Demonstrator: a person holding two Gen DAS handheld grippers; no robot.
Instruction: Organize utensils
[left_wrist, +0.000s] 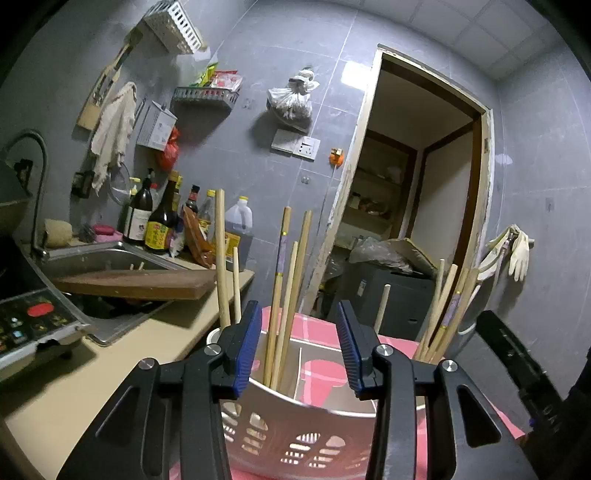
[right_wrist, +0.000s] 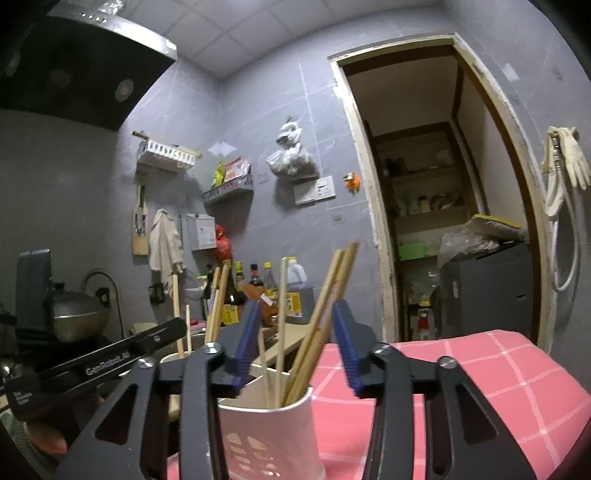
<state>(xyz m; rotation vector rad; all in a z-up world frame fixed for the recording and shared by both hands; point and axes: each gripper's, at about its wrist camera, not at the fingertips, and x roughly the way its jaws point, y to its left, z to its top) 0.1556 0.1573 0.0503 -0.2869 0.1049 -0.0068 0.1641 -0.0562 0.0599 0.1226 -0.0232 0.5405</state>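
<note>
A white perforated utensil holder (left_wrist: 295, 424) stands just in front of my left gripper (left_wrist: 299, 347). Its blue pads are apart, and a few wooden chopsticks (left_wrist: 282, 295) rise from the holder between them, untouched. More chopsticks (left_wrist: 448, 306) lean at the holder's right end. In the right wrist view the same holder (right_wrist: 266, 435) sits below my right gripper (right_wrist: 295, 347). That gripper is also open, and a leaning bunch of chopsticks (right_wrist: 325, 306) stands between its pads without being pressed. The left tool's black casing (right_wrist: 96, 365) shows at the left.
The holder rests on a pink checked cloth (right_wrist: 461, 387). To the left lie a counter with a steel sink (left_wrist: 110, 254), a wooden cutting board (left_wrist: 136, 284), sauce bottles (left_wrist: 159, 218) and a cooker panel (left_wrist: 33, 325). A wok (right_wrist: 77, 317) and an open doorway (right_wrist: 424, 203) stand beyond.
</note>
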